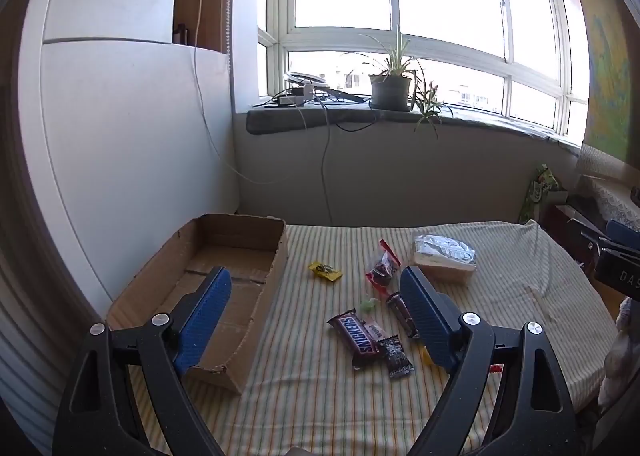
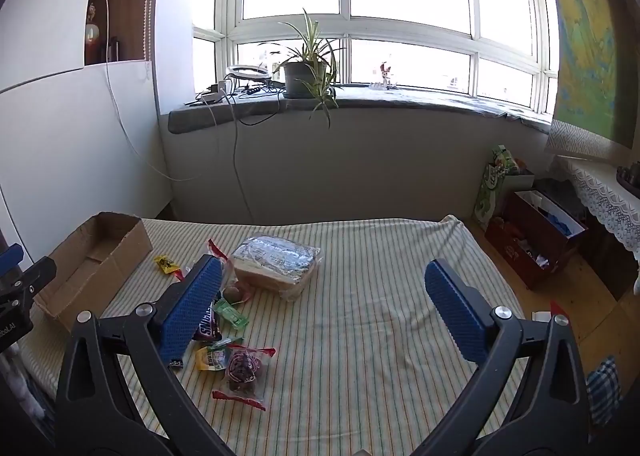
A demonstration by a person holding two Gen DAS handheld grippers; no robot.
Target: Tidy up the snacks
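An empty cardboard box lies at the left of the striped cloth; it also shows in the right wrist view. Loose snacks lie beside it: a Snickers bar, a dark small bar, a yellow packet, a red-edged clear packet and a large foil-topped pack, also in the right wrist view. Another red-edged packet lies nearer. My left gripper is open and empty above the box edge and snacks. My right gripper is open and empty above the cloth.
The table carries a striped cloth and stands against a white wall on the left. A windowsill behind holds a potted plant and cables. Boxes and bags stand on the floor at the right.
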